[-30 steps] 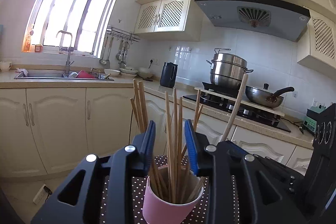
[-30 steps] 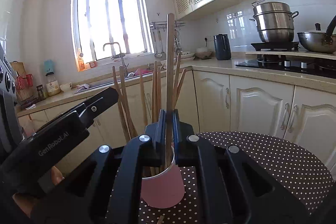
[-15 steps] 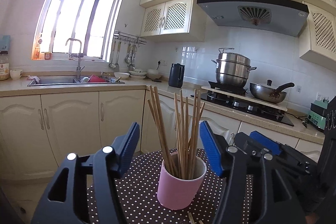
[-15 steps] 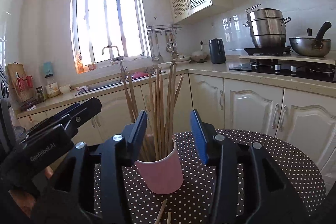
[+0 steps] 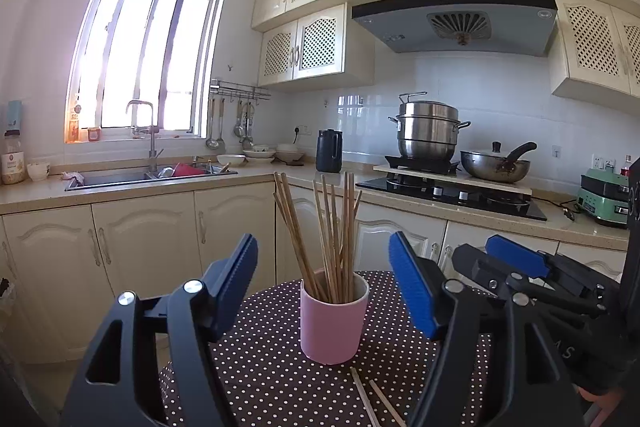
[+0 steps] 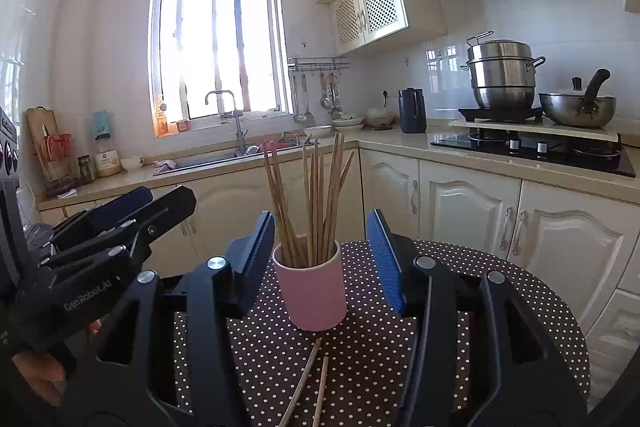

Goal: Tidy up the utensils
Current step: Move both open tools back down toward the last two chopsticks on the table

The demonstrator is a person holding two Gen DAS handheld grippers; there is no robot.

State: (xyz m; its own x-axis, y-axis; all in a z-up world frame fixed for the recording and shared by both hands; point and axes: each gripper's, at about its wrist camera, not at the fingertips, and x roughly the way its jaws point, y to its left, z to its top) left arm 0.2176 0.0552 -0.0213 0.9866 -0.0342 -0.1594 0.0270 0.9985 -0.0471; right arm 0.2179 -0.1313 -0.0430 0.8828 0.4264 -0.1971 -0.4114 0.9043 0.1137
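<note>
**A:** Kitchen, daylight; going left to right, what sits where?

**B:** The sink (image 5: pixel 150 177) lies at ten o'clock with dishes in it, though which ones is too small to tell; at the centre a pink cup (image 5: pixel 333 323) stands upright on a round table under a dotted cloth (image 5: pixel 272 367); at two o'clock a steel steamer pot (image 5: pixel 429 129) and a wok (image 5: pixel 495 165) rest on the stove.

**A:** And the cup's contents?

**B:** A bundle of wooden chopsticks (image 5: pixel 334 231), tips down, fanning out above the rim; two loose chopsticks (image 6: pixel 308 383) lie flat on the cloth at six o'clock of the cup, near it but not in it.

**A:** The claws?

**B:** The left gripper (image 5: pixel 322 281) frames the cup from the near side, its jaws opening and nothing pressed between them; the right gripper (image 6: pixel 320 259) does likewise, jaws opening, with the cup and sticks beyond the pads and not touched; in the left view the right gripper appears at three o'clock.

**A:** Why hold them so?

**B:** Probably both stand clear, nearly level, so the upright bundle is not knocked; the pair on the cloth looks like the work remaining, and thin flat sticks may prove awkward to pinch.
</note>
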